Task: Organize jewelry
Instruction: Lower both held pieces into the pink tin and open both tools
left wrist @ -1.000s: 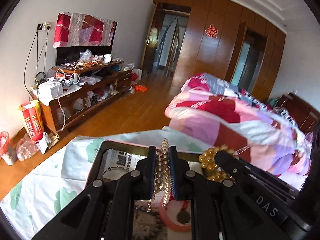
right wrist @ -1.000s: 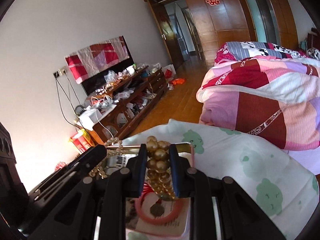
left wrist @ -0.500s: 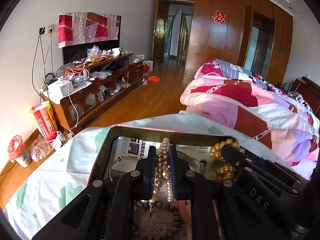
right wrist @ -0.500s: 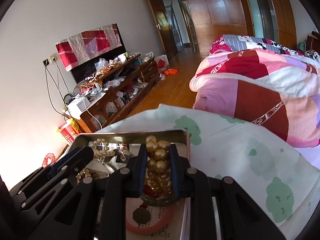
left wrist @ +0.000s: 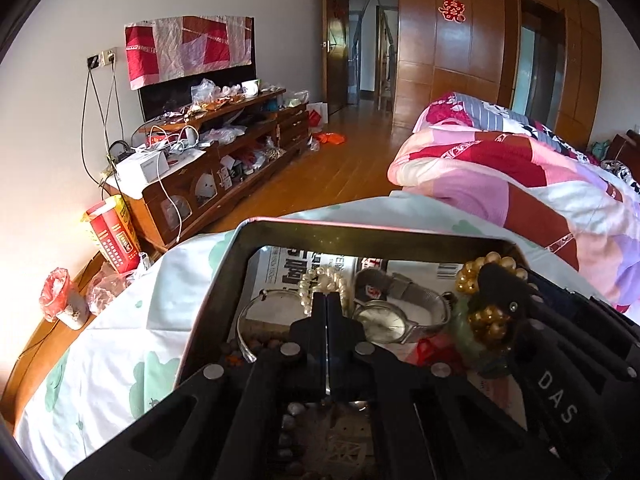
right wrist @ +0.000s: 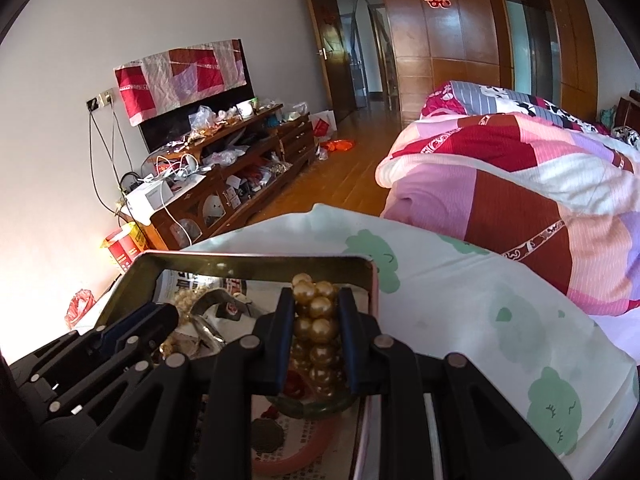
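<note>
Your right claw (right wrist: 316, 334) pinches glossy round gold beads (right wrist: 316, 320) over the metal tin (right wrist: 256, 260). Your left claw (left wrist: 327, 312) is pressed together, empty; its tips hide part of the pale pearls (left wrist: 320, 278).

1 tin (left wrist: 224, 280) w/ jewelry: 1 gold bead strand (right wrist: 316, 320), 1 pearl strand (left wrist: 320, 280), 1 wristwatch (left wrist: 384, 320), 1 silver bangle (left wrist: 244, 320), 1 pink bangle (right wrist: 288, 456), 1 green bangle (left wrist: 464, 332). 2 grippers: left (left wrist: 327, 312), right (right wrist: 316, 328).

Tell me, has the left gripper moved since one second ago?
Yes. The left gripper has gone down into the tin: its fingers, once at the tin's rim, now sit low over the watch.
</note>
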A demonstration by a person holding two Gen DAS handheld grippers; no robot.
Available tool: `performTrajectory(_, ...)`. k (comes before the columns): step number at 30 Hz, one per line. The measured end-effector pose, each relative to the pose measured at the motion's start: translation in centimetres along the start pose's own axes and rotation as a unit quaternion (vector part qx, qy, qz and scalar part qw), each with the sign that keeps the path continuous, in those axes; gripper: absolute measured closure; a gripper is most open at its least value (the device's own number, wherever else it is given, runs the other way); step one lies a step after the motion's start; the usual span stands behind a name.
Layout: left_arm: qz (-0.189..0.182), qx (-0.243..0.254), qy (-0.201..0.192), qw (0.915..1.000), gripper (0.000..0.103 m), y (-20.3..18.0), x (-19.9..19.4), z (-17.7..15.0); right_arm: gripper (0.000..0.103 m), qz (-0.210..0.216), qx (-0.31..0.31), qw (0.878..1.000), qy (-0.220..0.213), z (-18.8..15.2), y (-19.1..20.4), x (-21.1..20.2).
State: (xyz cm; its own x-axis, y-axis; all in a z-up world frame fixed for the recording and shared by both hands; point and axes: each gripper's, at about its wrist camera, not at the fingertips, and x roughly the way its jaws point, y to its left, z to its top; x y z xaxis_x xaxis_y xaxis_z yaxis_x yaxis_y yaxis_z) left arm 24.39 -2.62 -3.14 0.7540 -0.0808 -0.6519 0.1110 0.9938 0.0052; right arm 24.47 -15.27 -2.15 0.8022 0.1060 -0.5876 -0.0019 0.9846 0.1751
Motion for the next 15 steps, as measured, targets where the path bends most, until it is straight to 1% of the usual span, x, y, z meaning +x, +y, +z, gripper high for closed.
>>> performTrajectory(5,0.0,-0.001,0.005,1.0,0.103,0.0,0.2,-0.2,0.078,0.0,-0.009,1.0,0.004,-0.2,0.1,0.4)
performTrajectory(9,0.005,-0.002,0.005,1.0,0.103,0.1,0.2,-0.2,0.077,0.011,-0.01,1.0,0.004,-0.2,0.0,0.4)
performTrajectory(11,0.011,-0.008,0.006,0.9999,0.103,0.3,0.2,-0.2,0.068,0.021,-0.008,1.0,0.002,-0.2,-0.1,0.3)
performTrajectory(14,0.016,-0.015,0.014,0.9997,0.103,0.3,0.4,-0.2,0.052,0.047,0.006,0.999,-0.007,-0.3,-0.4,-0.2)
performTrajectory(15,0.015,-0.014,0.014,0.9997,0.103,0.2,0.3,-0.3,0.038,0.046,0.01,0.999,-0.016,-0.2,-0.4,-0.7)
